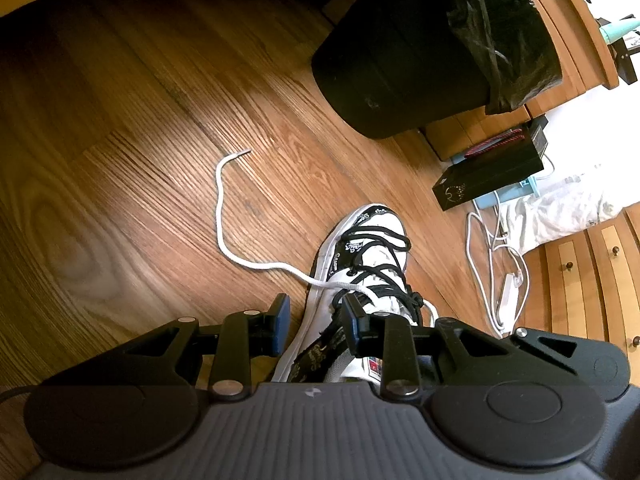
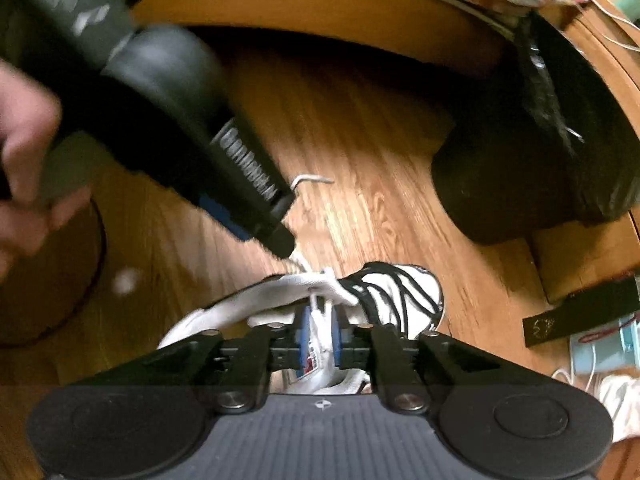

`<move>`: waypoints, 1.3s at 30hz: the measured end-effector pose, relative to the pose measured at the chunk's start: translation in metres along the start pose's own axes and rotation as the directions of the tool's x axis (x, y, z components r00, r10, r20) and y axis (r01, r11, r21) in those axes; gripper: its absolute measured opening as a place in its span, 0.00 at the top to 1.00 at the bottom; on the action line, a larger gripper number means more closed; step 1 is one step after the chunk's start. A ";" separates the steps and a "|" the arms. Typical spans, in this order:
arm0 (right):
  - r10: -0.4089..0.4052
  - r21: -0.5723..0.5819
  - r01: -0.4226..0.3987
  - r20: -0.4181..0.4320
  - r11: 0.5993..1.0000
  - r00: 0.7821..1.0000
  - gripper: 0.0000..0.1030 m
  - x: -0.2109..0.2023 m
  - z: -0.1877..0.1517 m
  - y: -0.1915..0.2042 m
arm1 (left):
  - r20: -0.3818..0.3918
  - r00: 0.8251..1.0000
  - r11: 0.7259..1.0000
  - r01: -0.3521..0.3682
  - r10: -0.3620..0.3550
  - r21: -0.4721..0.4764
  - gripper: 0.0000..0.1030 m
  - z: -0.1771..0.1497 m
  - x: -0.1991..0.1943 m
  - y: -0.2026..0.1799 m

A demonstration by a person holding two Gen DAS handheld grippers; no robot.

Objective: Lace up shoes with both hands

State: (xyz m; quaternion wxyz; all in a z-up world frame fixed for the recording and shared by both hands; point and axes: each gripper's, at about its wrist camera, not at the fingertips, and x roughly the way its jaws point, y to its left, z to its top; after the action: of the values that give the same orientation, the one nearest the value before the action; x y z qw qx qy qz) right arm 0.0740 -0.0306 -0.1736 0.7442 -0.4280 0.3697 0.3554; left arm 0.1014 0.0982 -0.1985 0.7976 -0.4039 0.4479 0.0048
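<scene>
The sneaker (image 1: 370, 276) stands on the wood-plank floor (image 1: 132, 152), toe pointing away from both cameras, white with black printed trim and black laces (image 1: 384, 248) criss-crossed up its front. In the left wrist view the left gripper (image 1: 316, 322) hovers over the shoe's ankle end with its jaws spread: the left pad sits out over bare floor beside the shoe, the right pad over the tongue area, and nothing is held between them. A white shoelace (image 1: 224, 216) (round, woven, rope-like) runs from the eyelets just ahead of those jaws, crosses the shoe's edge and snakes out over the floor in a long S, ending in a stiff grey tip well clear of the shoe.

In the right wrist view the right gripper (image 2: 319, 334) is low over the same sneaker (image 2: 396, 296), its blue pads drawn close together with a strand of the white shoelace (image 2: 318, 312) running up between them; they appear to pinch it, though motion blur makes the contact hard to confirm. The left gripper (image 2: 256, 204), seen here as a blurred black bar, reaches in from the upper left with the person's hand (image 2: 28, 168) behind it.

A black waste bin (image 1: 404, 60) with a glossy, crinkled plastic liner stands on the floor beyond the shoe's toe. To the right lie a flat black box (image 1: 492, 176) and a loose white cable (image 1: 492, 276).
</scene>
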 end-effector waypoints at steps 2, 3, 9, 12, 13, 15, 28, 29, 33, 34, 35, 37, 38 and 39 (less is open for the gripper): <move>0.005 -0.007 -0.005 -0.019 1.000 1.000 0.87 0.006 -0.001 0.002 | 0.001 1.000 1.000 0.001 -0.001 -0.006 0.70 0.000 0.000 0.001; 0.008 -0.010 -0.008 -0.028 1.000 1.000 0.87 0.009 -0.002 0.003 | 0.001 1.000 1.000 0.002 -0.002 -0.006 0.70 0.000 0.000 0.001; -0.031 -0.015 0.031 -0.026 0.999 0.999 0.87 0.011 -0.001 -0.001 | -0.003 1.000 1.000 0.010 -0.010 -0.004 0.70 -0.001 0.001 0.000; -0.050 -0.042 0.048 -0.032 0.998 0.998 0.87 0.014 -0.002 0.002 | -0.006 1.000 1.000 0.011 -0.011 -0.003 0.70 -0.001 0.001 -0.001; -0.053 -0.056 0.051 -0.036 0.997 0.998 0.87 0.015 -0.002 0.004 | -0.005 1.000 1.000 0.012 -0.012 -0.004 0.70 -0.001 0.001 -0.001; -0.059 -0.082 0.055 -0.044 0.995 0.997 0.87 0.019 -0.003 0.007 | -0.003 1.000 1.000 0.013 -0.013 -0.008 0.70 -0.001 0.001 0.000; -0.050 -0.040 0.049 -0.036 0.998 0.998 0.95 0.016 0.001 0.001 | -0.008 1.000 1.000 0.014 -0.014 -0.009 0.70 -0.002 0.001 0.000; -0.047 -0.032 0.046 -0.029 0.998 0.998 0.95 0.015 0.002 0.000 | -0.008 1.000 1.000 0.015 -0.015 -0.010 0.70 -0.002 0.001 0.000; -0.025 0.010 0.025 0.003 1.000 1.000 0.95 0.006 0.003 -0.005 | -0.010 1.000 1.000 0.018 -0.018 -0.015 0.70 -0.002 0.001 -0.001; -0.020 0.022 0.020 0.012 1.000 1.000 0.95 0.003 0.003 -0.006 | -0.010 1.000 1.000 0.018 -0.018 -0.014 0.70 -0.002 0.001 -0.001; -0.019 0.029 0.018 0.019 0.999 1.000 0.95 0.001 0.003 -0.008 | -0.011 1.000 1.000 0.018 -0.018 -0.015 0.70 -0.002 0.001 -0.001; -0.021 0.034 0.020 0.024 0.999 1.000 0.95 0.000 0.003 -0.009 | -0.011 1.000 1.000 0.018 -0.018 -0.017 0.70 -0.002 0.001 0.000; -0.021 0.036 0.020 0.025 0.999 0.999 0.95 -0.001 0.004 -0.009 | -0.011 1.000 1.000 0.017 -0.018 -0.018 0.70 -0.002 0.001 0.000; -0.018 0.038 0.017 0.026 0.999 0.999 0.95 0.008 0.007 -0.011 | -0.011 1.000 1.000 0.017 -0.018 -0.019 0.70 -0.002 0.001 0.000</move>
State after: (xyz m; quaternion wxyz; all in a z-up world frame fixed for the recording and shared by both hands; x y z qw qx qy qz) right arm 0.0891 -0.0269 -0.1741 0.7600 -0.4124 0.3627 0.3474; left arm 0.1001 0.0969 -0.2000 0.7912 -0.4155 0.4487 0.0000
